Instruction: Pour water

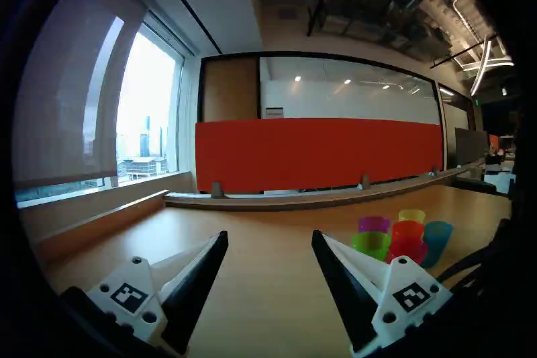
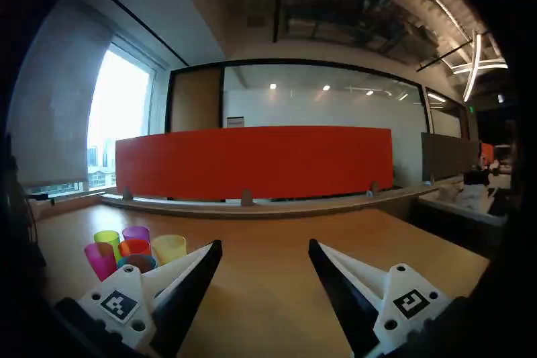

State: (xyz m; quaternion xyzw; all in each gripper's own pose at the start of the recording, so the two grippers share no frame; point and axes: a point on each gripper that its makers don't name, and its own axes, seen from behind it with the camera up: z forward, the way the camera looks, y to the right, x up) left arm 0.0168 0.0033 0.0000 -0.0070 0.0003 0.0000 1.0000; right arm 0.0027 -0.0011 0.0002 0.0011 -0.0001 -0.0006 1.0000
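A cluster of several coloured plastic cups (image 1: 399, 236) stands on the wooden table (image 1: 268, 244), to the right of my left gripper (image 1: 270, 241), which is open and holds nothing. The same cups (image 2: 134, 250) sit to the left of my right gripper (image 2: 264, 248) in the right gripper view, partly behind its left finger (image 2: 181, 284). That gripper is open and empty too. Among the cups are a green one (image 1: 370, 244), a teal one (image 1: 437, 237), a magenta one (image 2: 100, 258) and a yellow one (image 2: 169, 248).
A red divider panel (image 1: 315, 153) runs along the table's far edge. A large window (image 1: 144, 119) is at the left with a ledge below it. Another desk with objects (image 2: 463, 197) stands to the right.
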